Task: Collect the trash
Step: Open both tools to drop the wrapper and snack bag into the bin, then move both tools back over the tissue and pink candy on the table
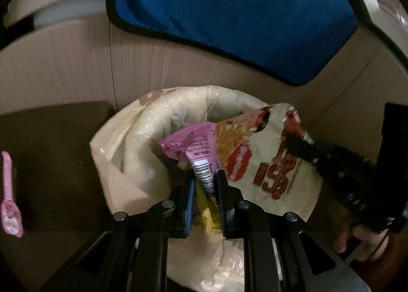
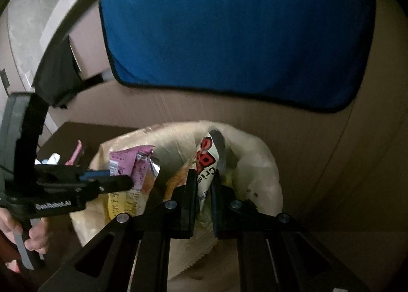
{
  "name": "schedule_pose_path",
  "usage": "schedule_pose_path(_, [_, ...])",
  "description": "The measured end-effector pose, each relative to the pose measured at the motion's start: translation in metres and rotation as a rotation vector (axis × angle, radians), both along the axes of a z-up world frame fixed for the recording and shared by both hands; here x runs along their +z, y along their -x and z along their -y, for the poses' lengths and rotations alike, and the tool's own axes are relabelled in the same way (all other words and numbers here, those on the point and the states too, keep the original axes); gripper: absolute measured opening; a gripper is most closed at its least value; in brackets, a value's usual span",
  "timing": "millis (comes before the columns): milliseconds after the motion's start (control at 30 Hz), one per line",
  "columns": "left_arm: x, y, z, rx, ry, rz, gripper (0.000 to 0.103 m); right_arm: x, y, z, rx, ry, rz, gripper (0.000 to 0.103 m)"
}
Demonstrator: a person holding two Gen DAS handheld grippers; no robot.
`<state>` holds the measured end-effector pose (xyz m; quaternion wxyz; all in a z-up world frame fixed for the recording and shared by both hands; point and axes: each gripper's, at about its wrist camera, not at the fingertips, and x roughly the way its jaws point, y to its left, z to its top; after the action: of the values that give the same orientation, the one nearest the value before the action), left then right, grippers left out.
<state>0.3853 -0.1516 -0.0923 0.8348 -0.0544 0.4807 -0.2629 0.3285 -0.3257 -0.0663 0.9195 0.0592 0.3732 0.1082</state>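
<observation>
The left tool [image 1: 205, 179] pinches a pink wrapper [image 1: 190, 145] above the open trash bag [image 1: 142, 123]; the right tool [image 2: 204, 177] pinches a chip bag [image 2: 207, 158] over the same mouth. Both should probably sink deeper before letting go, so neither catches the bag's rim.

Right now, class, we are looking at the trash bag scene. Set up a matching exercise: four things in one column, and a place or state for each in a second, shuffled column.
Things:
1. pink wrapper
2. chip bag
3. blue cloth
4. pink packet

Places or states:
A. draped over the cardboard wall
B. lying apart at far left
C. pinched by the left hand-held gripper
D. pinched by the right hand-held gripper

Pairs: 1-C, 2-D, 3-A, 4-B
</observation>
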Motion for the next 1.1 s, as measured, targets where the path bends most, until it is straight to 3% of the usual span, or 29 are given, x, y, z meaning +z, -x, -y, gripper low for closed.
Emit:
schedule_pose_path(100, [-0.004,-0.005,-0.005,0.013,0.038,-0.024,0.025,-0.013,-0.007,0.0,-0.001,0.004,-0.031,0.01])
schedule_pose_path(233, [0.004,0.0,-0.011,0.04,0.084,-0.002,0.042,-0.021,-0.013,-0.005,0.001,0.011,-0.055,0.016])
schedule_pose_path(300, [0.012,0.002,-0.016,0.043,0.11,0.017,0.046,-0.02,-0.01,-0.005,-0.003,-0.008,-0.046,0.035])
schedule_pose_path(333, [0.018,0.005,-0.018,0.044,0.118,0.034,0.046,-0.019,-0.009,-0.005,-0.005,-0.021,-0.039,0.051])
schedule_pose_path(367, [0.024,0.003,-0.018,0.047,0.12,0.047,0.046,-0.016,-0.007,-0.003,-0.008,-0.034,-0.025,0.055])
schedule_pose_path(533, [0.044,0.018,-0.045,0.094,0.135,0.115,0.046,0.003,0.003,-0.003,-0.033,0.003,0.036,0.055])
schedule_pose_path(700, [0.047,0.036,-0.08,0.149,0.127,0.134,0.046,0.019,0.01,-0.012,-0.034,-0.004,0.076,0.055])
schedule_pose_path(1100, [0.049,0.085,-0.219,0.352,0.042,0.207,0.046,0.04,0.022,-0.082,0.094,-0.047,0.102,0.056])
